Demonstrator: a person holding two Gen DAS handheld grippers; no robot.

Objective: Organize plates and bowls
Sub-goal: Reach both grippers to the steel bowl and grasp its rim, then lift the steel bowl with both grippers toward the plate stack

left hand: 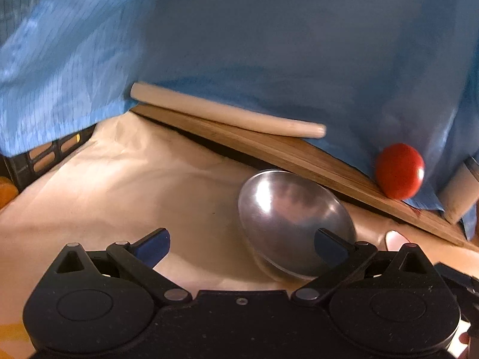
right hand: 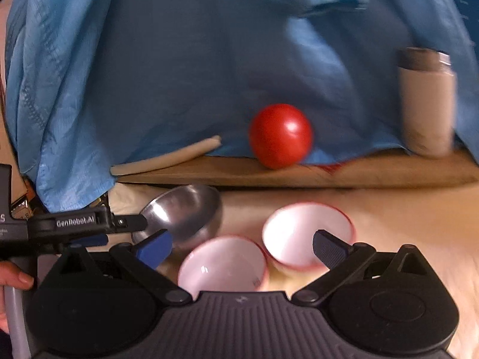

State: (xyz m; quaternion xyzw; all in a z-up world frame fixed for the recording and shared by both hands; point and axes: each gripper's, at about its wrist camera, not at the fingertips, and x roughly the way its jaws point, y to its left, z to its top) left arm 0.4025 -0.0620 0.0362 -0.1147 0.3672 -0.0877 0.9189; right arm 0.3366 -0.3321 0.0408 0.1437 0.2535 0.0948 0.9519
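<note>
**Steel bowl met by the left gripper near the wooden board**

Steel is seen in the metal bowl (right hand: 185, 212), set just in front of the wooden board (right hand: 299, 173), tilted. The left gripper (right hand: 131, 224) is seen at its rim; whether it is clamped cannot be told. The right gripper (right hand: 242, 248) is spread wide, holding nothing. Two red-rimmed white bowls (right hand: 223, 264) (right hand: 308, 230) are placed touching, nearer than the board. On the board, a red ball (right hand: 281, 136), a pale stick (right hand: 167, 157) and a grey cylinder (right hand: 426, 104) are seen against blue cloth (right hand: 179, 59).

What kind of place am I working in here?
Likely a home kitchen worktop: a wooden cutting board with a tomato and rolling pin on it, plus a steel bowl and two white bowls in front.
</note>
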